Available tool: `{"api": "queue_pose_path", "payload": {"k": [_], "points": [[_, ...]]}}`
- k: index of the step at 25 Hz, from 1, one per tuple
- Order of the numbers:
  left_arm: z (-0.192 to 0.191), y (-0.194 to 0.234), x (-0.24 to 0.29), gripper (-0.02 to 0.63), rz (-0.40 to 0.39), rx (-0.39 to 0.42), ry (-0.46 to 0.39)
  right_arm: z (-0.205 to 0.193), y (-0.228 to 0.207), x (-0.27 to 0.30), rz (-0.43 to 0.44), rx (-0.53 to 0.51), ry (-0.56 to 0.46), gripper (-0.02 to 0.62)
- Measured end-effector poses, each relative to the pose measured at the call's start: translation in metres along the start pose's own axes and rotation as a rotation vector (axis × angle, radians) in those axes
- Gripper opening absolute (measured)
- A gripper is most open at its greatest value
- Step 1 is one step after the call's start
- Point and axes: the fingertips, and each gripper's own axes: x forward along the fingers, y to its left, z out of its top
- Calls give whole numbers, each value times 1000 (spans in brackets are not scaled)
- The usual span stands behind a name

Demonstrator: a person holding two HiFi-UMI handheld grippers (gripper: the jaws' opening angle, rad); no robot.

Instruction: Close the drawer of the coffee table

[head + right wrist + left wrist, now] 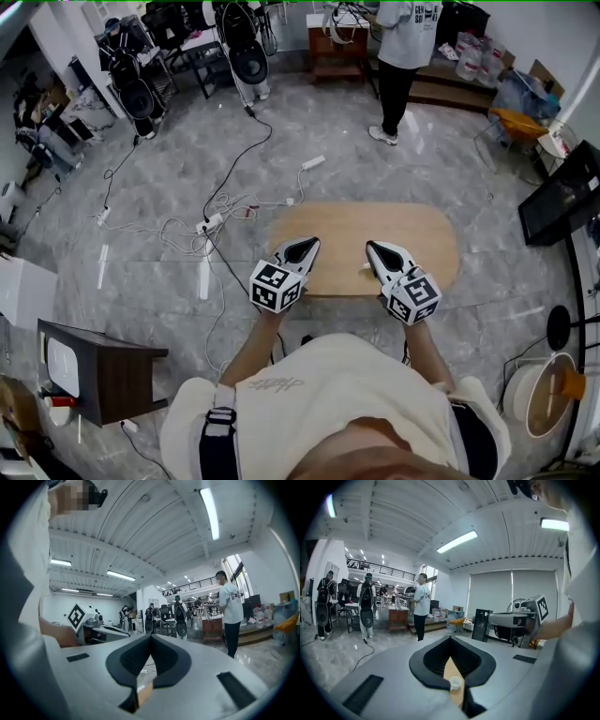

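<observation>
The coffee table (347, 225) top looks matt light wood; the floor (328, 122), glossy grey marbled stone.

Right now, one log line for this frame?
left gripper: shut, empty | right gripper: shut, empty | coffee table: below both | drawer: not visible

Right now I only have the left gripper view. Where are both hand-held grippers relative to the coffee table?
Observer: In the head view, the left hand-held gripper and the right hand-held gripper are side by side over the near part of the oval coffee table.
Operator: Is the drawer sticking out?
Observer: The head view shows only the tabletop. No pulled-out drawer is visible from above.
Operator: What about the right jaws?
Observer: In the right gripper view they are together, with nothing held between them.
</observation>
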Motion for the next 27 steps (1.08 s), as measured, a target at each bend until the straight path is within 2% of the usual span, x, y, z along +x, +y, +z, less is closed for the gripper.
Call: {"api": "queue_pose_path", "payload": {"k": [4, 18, 27], "points": [[5, 2, -7, 5, 9, 11, 6, 4, -2, -2, -11, 48, -31, -6], [9, -19, -16, 5, 14, 29, -19, 9, -3, -20, -21, 29, -65, -6], [-9, -18, -39, 5, 33, -6, -10, 2, 24, -20, -2, 24, -53, -6]]}}
